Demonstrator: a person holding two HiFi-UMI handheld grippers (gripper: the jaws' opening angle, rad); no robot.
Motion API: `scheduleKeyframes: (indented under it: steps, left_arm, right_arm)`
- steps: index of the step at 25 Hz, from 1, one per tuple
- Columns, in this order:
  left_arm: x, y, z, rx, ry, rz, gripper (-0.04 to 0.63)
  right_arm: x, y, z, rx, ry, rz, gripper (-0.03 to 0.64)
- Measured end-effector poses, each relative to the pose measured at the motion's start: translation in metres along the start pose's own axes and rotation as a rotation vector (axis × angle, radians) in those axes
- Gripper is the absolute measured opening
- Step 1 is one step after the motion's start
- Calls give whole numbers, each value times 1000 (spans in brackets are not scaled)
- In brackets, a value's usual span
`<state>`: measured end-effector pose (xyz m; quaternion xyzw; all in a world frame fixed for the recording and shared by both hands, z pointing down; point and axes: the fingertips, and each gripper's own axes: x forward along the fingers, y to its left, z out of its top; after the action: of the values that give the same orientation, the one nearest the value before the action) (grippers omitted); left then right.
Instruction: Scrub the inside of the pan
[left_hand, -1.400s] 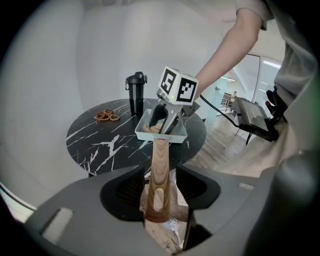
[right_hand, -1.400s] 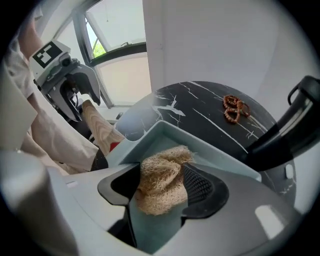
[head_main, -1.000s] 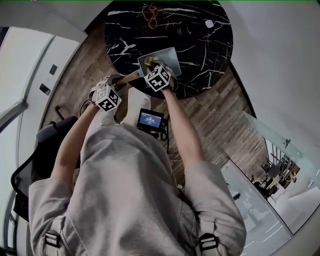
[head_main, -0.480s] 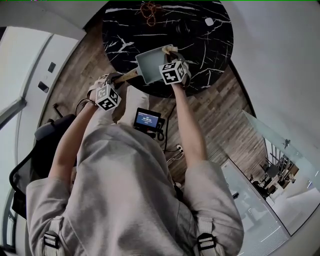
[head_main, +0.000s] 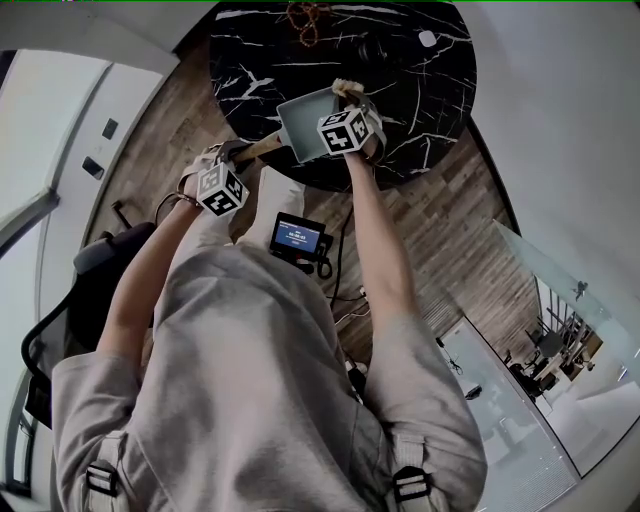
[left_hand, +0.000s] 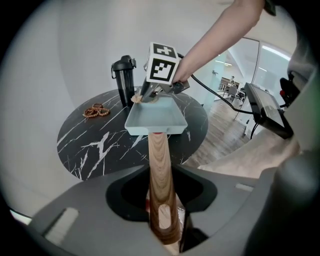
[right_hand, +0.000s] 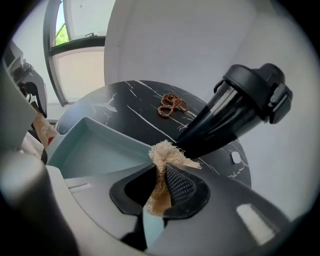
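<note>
A square pale teal pan (head_main: 300, 118) with a wooden handle (left_hand: 160, 170) rests on the round black marble table (head_main: 250, 60). My left gripper (left_hand: 162, 220) is shut on the end of that handle and keeps the pan (left_hand: 155, 117) pointing away from me. My right gripper (right_hand: 162, 187) is shut on a tan fibrous scrubber (right_hand: 164, 155), and its jaws have just closed tighter on it. In the head view the right gripper (head_main: 346, 95) holds the scrubber (head_main: 347, 88) at the pan's far right corner. The pan's floor (right_hand: 95, 150) shows bare.
A black lidded bottle (right_hand: 235, 117) stands just beyond the pan, close to the right gripper. A brown bead bracelet (right_hand: 171, 105) lies farther back and a small white piece (head_main: 427, 39) at the table's right. A device with a lit screen (head_main: 298, 238) sits on the person's lap.
The right gripper has carried the scrubber from the pan's near side across to its far right corner. The left gripper and the handle have stayed put.
</note>
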<state>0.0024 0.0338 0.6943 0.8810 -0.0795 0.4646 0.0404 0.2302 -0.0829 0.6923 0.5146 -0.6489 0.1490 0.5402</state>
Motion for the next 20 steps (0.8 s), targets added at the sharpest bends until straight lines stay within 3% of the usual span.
scheduleKeyframes:
  steps: [4, 8, 12, 20]
  left_arm:
    - [1, -4, 2, -15, -1, -14, 133]
    - [2, -6, 3, -18, -22, -18, 133]
    - [3, -9, 4, -28, -28, -22, 135]
    - [3, -11, 2, -33, -14, -49, 137]
  right_arm:
    - [9, -1, 3, 0, 18, -9, 69]
    - [22, 13, -1, 29, 72, 42, 66]
    - [24, 15, -3, 93, 66, 28, 64]
    - [22, 19, 5, 171, 66, 147, 64]
